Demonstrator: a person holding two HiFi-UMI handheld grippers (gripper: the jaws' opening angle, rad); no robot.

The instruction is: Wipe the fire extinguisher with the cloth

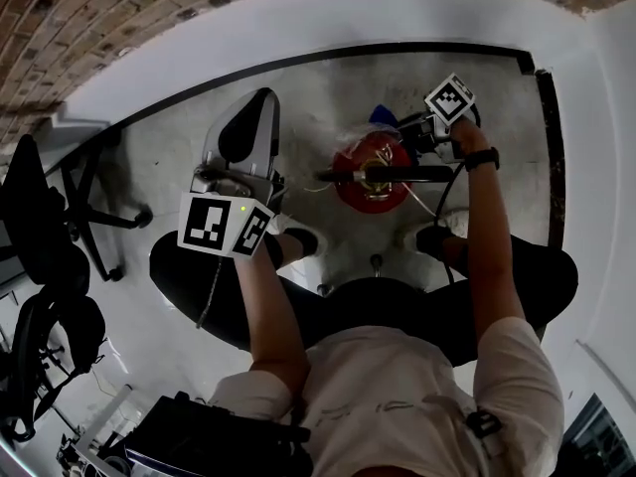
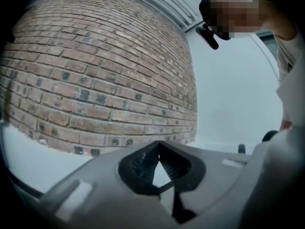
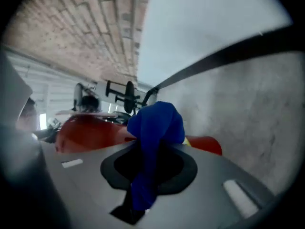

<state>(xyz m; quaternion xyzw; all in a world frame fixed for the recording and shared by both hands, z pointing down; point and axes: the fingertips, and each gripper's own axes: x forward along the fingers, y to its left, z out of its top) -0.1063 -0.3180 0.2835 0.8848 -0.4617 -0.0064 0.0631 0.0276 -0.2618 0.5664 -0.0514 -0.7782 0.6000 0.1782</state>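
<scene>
Blue cloth [image 3: 157, 123], clamped in the right gripper [image 3: 151, 151] against the red extinguisher [image 3: 90, 132], shows plainly only in that gripper's view, while the left gripper [image 2: 158, 144], jaws together and empty, faces a brick wall [image 2: 95, 80].

Head view: is looking steeply down from above the person, taking in the left gripper [image 1: 260, 102] and the right gripper [image 1: 399, 125] near below.
Left gripper view: is riding behind its own touching jaws, facing the brick wall [image 2: 95, 80] well beyond the tips.
Right gripper view: is looking along jaws pinching the cloth [image 3: 155, 128], with the fire extinguisher [image 3: 90, 130] just past the tips.
Shared: head view and right gripper view are both covering the fire extinguisher and the cloth.
</scene>
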